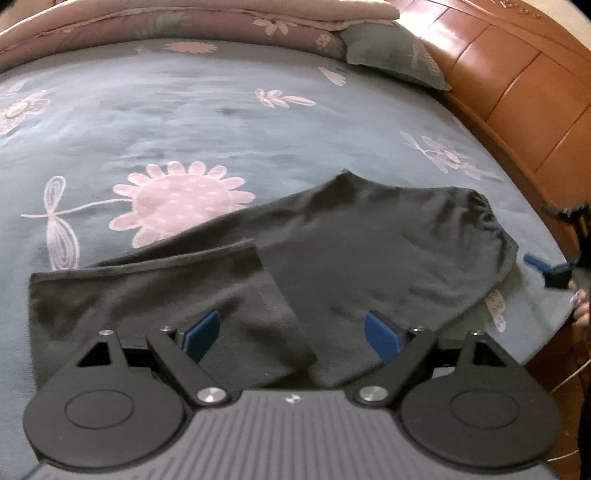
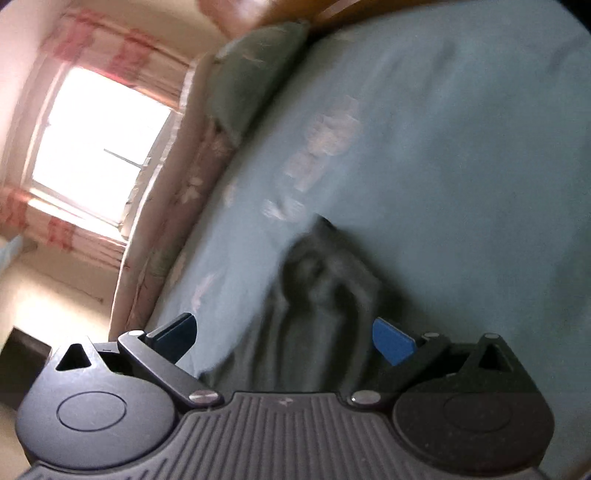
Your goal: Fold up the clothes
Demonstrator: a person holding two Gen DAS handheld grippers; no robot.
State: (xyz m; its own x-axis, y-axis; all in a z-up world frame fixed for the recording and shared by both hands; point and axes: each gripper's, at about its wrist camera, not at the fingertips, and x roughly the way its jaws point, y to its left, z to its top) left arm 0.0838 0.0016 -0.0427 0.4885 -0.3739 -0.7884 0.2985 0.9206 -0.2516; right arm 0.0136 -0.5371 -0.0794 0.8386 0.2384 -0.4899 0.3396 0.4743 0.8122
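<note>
A dark grey garment (image 1: 332, 251) lies on the blue flowered bedspread (image 1: 184, 110), with its leg end folded over at the left and its gathered waistband at the right. My left gripper (image 1: 291, 332) is open just above the garment's near part, holding nothing. My right gripper (image 2: 284, 339) is open over the garment's waistband end (image 2: 325, 295), which looks blurred. The right gripper also shows at the right edge of the left wrist view (image 1: 550, 271), beside the waistband.
A folded quilt (image 1: 184, 18) and a green pillow (image 1: 395, 55) lie at the far side of the bed. A wooden headboard (image 1: 517, 92) runs along the right. A bright window with pink curtains (image 2: 96, 147) is in the right wrist view.
</note>
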